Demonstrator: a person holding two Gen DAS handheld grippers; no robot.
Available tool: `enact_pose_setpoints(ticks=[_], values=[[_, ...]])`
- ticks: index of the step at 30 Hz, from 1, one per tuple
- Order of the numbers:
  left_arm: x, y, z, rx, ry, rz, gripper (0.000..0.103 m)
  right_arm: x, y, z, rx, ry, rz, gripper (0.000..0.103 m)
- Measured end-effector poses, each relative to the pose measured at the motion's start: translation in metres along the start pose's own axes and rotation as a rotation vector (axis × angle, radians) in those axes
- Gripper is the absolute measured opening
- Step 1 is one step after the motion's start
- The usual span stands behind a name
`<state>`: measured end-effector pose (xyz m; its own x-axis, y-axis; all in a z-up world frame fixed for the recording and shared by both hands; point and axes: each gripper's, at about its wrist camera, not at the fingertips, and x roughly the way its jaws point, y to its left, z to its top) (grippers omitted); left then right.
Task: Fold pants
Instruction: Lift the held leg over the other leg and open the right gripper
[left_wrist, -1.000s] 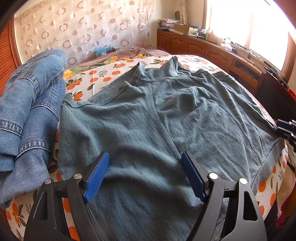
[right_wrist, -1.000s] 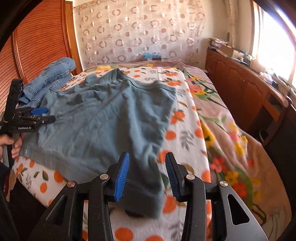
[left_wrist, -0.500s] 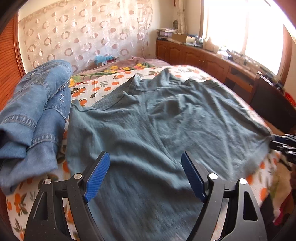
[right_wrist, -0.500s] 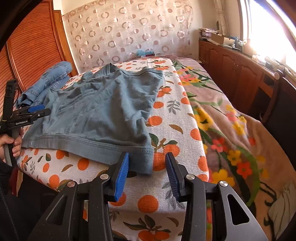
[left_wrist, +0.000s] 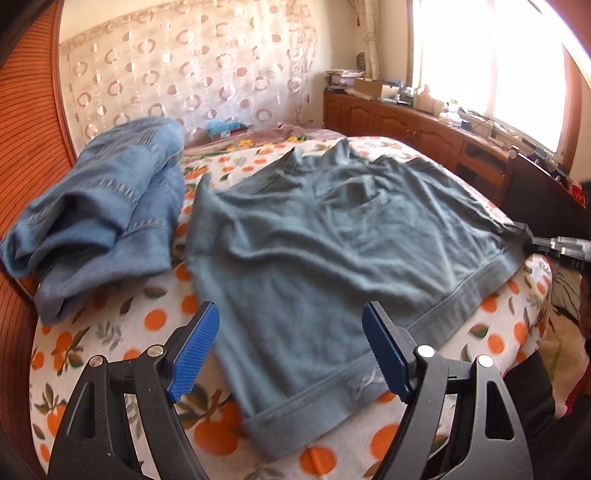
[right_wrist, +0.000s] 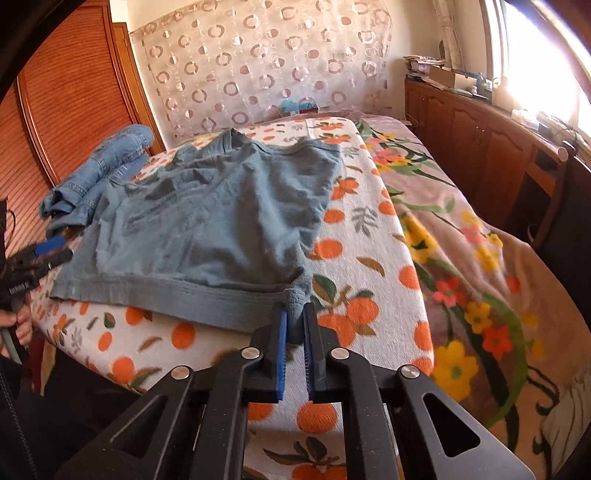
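Note:
Grey-blue pants (left_wrist: 332, 251) lie spread on the bed, waistband toward me; they also show in the right wrist view (right_wrist: 221, 229). My left gripper (left_wrist: 290, 349) is open and empty, hovering just above the waistband near the left corner. My right gripper (right_wrist: 294, 328) is shut on the right corner of the waistband (right_wrist: 295, 299), pulling the cloth taut. In the left wrist view the right gripper (left_wrist: 554, 245) shows at the far right, on the pants' corner. In the right wrist view the left gripper (right_wrist: 48, 251) shows at the left edge.
A pile of blue jeans (left_wrist: 99, 210) lies on the bed left of the pants. The bedspread (right_wrist: 362, 254) has an orange-fruit print, with a floral blanket (right_wrist: 480, 258) to the right. Wooden cabinets (left_wrist: 424, 129) run under the window; a slatted wooden wall (right_wrist: 66, 96) stands on the left.
My right gripper has closed on the waistband's right corner, from open. Both grippers have pulled back toward the bed's near edge, and the pants now lie stretched wider.

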<state>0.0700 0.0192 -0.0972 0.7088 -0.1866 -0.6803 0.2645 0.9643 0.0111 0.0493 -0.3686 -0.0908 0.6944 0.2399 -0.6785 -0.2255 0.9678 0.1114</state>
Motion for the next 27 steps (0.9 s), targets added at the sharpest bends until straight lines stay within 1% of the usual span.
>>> enact_pose_setpoints(ticks=[4,8,10,15,19,21,23,26,27], values=[[-0.006,0.012,-0.004,-0.018,-0.007,0.017,0.081,0.0,0.029,0.027,-0.05,-0.059,0.064,0.007],[-0.015,0.025,-0.007,-0.034,-0.022,0.034,0.081,0.011,0.069,0.049,-0.119,-0.083,0.124,0.007],[-0.02,0.033,-0.008,-0.047,-0.029,0.05,0.081,0.016,0.092,0.058,-0.152,-0.094,0.172,0.007],[-0.026,0.049,-0.012,-0.084,-0.038,0.069,0.081,0.031,0.149,0.075,-0.227,-0.099,0.294,0.007],[-0.028,0.057,-0.015,-0.107,-0.037,0.083,0.081,0.041,0.188,0.075,-0.277,-0.076,0.388,0.007],[-0.03,0.058,-0.017,-0.116,-0.038,0.083,0.081,0.047,0.195,0.071,-0.293,-0.054,0.417,0.007],[-0.031,0.058,-0.018,-0.117,-0.039,0.076,0.081,0.056,0.197,0.067,-0.303,-0.03,0.409,0.007],[-0.03,0.055,-0.018,-0.11,-0.037,0.066,0.081,0.065,0.191,0.063,-0.303,-0.008,0.399,0.011],[-0.029,0.053,-0.017,-0.109,-0.037,0.062,0.081,0.067,0.187,0.062,-0.303,-0.003,0.393,0.016]])
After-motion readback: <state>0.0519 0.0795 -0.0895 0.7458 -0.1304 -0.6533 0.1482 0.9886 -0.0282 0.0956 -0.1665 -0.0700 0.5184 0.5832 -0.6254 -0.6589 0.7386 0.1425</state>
